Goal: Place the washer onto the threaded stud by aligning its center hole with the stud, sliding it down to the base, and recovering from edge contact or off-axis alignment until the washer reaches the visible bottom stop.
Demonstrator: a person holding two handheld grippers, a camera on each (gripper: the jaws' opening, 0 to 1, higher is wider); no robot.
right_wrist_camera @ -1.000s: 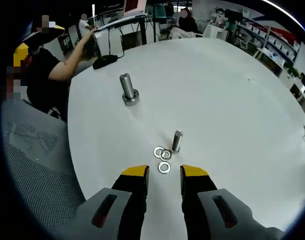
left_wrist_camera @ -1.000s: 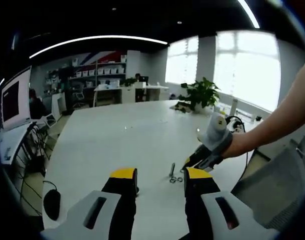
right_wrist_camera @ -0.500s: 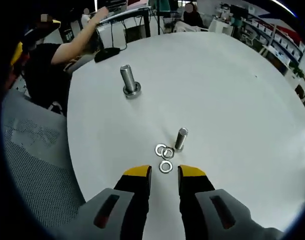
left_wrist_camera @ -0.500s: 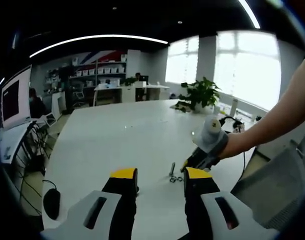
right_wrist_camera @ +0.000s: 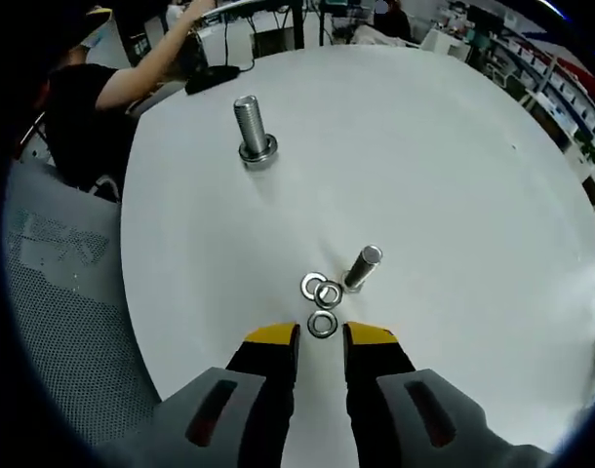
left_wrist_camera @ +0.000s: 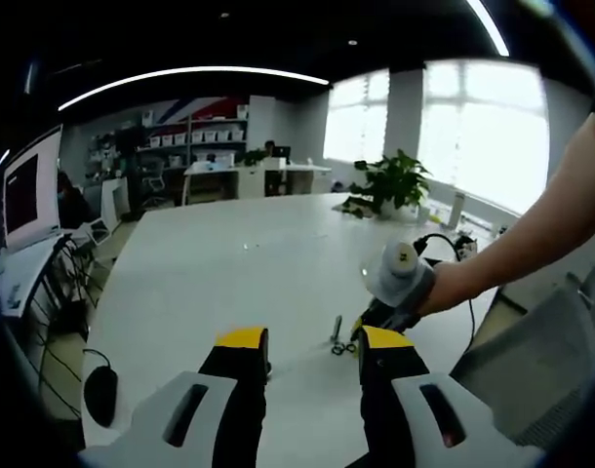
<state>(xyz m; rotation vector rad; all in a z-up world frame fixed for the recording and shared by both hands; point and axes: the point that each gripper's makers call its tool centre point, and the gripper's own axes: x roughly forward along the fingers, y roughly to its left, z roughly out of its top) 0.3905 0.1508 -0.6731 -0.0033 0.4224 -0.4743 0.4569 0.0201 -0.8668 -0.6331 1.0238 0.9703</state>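
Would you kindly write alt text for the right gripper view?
The right gripper, jaws slightly apart, hovers over three washers lying beside a small stud on a white table. A larger stud stands farther away.

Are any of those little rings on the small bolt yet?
No. Three rings lie flat on the table beside the bare small bolt.

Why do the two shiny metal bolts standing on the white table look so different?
The far grey metal bolt looks thicker and taller than the near small metal bolt. The far bolt has a ring around its base; the near bolt's base looks bare, with three silver washers loose beside it. Both stand head-down on the white round table.
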